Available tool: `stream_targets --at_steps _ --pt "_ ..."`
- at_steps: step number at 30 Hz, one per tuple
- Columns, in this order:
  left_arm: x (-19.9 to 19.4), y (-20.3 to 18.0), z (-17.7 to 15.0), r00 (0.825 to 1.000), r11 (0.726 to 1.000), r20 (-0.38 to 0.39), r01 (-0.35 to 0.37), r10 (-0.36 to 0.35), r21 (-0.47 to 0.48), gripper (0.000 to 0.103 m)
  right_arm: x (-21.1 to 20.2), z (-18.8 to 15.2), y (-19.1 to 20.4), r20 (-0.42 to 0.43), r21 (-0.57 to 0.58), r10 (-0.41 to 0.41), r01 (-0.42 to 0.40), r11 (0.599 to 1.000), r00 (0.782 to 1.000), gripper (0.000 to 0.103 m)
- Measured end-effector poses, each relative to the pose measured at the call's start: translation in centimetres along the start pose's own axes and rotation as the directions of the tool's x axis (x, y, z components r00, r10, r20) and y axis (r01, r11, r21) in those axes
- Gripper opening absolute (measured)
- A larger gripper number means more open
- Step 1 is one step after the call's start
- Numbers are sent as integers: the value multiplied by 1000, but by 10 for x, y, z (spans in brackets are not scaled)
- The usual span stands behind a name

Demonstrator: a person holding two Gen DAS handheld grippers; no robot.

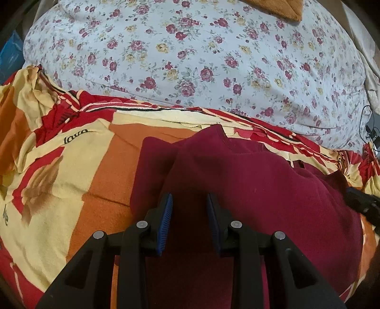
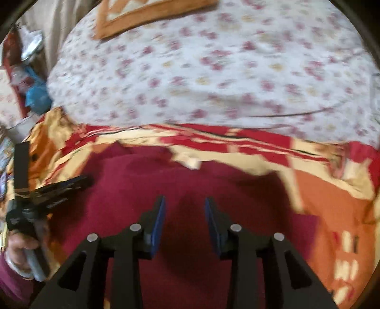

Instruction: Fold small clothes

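Observation:
A dark red garment point(image 1: 249, 190) lies spread on a red, orange and yellow blanket point(image 1: 78, 171), one flap folded over its upper left. My left gripper point(image 1: 189, 197) is open and empty just above the garment's left part. In the right wrist view the same garment point(image 2: 190, 185) fills the middle, blurred by motion. My right gripper point(image 2: 184, 202) is open and empty above it. The left gripper point(image 2: 59, 187) shows at the left edge of that view, over the garment's edge. The right gripper's black tip point(image 1: 363, 202) shows at the right edge of the left wrist view.
A white sheet with red roses point(image 1: 190, 59) covers the bed beyond the blanket. An orange-bordered cloth point(image 2: 147, 14) lies at the far side. A blue bag point(image 2: 35, 92) and clutter sit off the bed's left. A black cable point(image 1: 368, 128) lies at the right.

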State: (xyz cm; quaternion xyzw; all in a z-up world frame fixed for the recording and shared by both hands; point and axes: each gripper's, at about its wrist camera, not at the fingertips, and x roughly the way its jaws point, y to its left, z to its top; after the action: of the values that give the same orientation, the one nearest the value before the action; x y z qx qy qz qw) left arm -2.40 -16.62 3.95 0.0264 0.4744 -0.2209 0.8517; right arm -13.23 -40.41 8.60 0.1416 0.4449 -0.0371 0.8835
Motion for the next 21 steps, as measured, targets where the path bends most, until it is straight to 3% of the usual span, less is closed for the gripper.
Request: stream_targets --at_steps 5,9,12,15,21 --pt "1 1 0 1000 1000 4 9 -9 -8 19 42 12 34 -43 -63 38 -41 997 998 35" --pt "0 4 -2 999 999 16 37 -36 -20 19 85 17 43 -91 -92 -45 36 995 995 35" --pt "-3 13 -4 995 993 17 95 -94 -67 19 99 23 39 -75 -57 -50 46 997 996 39" --pt "-5 19 -3 991 984 1 136 -137 -119 20 103 28 35 -78 -34 -51 49 998 996 41" --pt "-12 17 -9 990 984 9 139 -139 -111 21 77 31 38 -29 9 2 -2 1000 1000 41"
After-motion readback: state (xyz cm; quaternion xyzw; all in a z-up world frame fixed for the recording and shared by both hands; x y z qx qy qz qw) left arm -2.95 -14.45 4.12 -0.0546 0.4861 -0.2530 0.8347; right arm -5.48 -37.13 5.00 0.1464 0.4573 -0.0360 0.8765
